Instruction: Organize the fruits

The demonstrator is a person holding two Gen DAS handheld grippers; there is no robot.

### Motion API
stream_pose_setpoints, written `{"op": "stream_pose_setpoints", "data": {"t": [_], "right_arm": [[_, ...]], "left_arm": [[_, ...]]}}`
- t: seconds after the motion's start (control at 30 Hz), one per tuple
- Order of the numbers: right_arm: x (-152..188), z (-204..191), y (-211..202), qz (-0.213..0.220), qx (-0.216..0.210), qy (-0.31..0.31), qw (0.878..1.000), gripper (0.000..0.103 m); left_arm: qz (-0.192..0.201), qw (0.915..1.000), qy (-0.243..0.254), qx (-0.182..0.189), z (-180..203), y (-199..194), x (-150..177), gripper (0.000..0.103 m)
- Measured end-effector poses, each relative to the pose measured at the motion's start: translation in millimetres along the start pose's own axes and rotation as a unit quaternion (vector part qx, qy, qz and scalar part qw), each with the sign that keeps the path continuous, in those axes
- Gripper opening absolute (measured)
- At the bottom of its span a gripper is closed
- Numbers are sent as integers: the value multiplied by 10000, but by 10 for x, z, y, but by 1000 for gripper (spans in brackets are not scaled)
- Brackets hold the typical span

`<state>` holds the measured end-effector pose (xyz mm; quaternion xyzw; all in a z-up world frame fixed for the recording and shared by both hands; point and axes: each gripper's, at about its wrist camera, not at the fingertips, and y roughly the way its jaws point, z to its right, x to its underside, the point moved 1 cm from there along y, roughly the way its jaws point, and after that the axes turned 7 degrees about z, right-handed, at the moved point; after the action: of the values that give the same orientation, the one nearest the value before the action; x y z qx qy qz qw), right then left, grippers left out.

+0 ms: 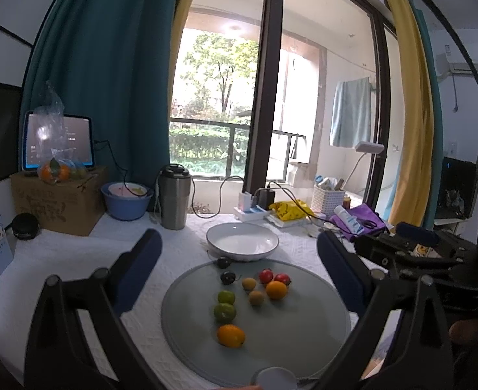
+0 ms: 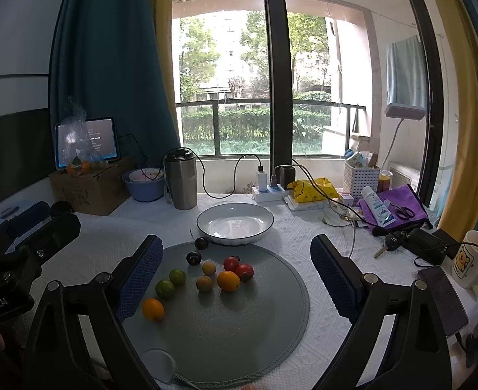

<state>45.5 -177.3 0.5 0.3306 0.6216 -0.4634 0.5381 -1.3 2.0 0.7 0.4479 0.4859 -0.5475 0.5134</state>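
A round grey mat (image 1: 304, 341) (image 2: 255, 325) holds small fruits: two orange ones (image 1: 231, 335) (image 1: 276, 289), two green limes (image 1: 225, 312) (image 1: 226, 296), two tan ones (image 1: 256, 297), two red tomatoes (image 1: 266, 275) and a dark cherry (image 1: 227, 278). Another cherry (image 1: 223, 262) lies at the mat's far edge. An empty white bowl (image 1: 242, 240) (image 2: 235, 223) stands behind the mat. My left gripper (image 1: 239, 260) is open and empty above the mat. My right gripper (image 2: 235, 260) is open and empty too.
At the back stand a steel tumbler (image 1: 174, 198), a blue basin (image 1: 127, 200), a cardboard box (image 1: 57, 198) with bagged fruit and a tablet, a power strip (image 2: 270, 191), a white basket (image 2: 360, 177). A mug (image 2: 474, 260) and phone (image 2: 442, 295) lie right.
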Motion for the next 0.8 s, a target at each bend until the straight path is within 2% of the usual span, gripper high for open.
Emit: {"op": "stream_pose_setpoints", "data": {"t": [0.8], "right_arm": [[14,-20,4,-16,2,-6,10000,94]], "left_arm": [[-4,10000,-13,2,7,-6,-2,97]]}}
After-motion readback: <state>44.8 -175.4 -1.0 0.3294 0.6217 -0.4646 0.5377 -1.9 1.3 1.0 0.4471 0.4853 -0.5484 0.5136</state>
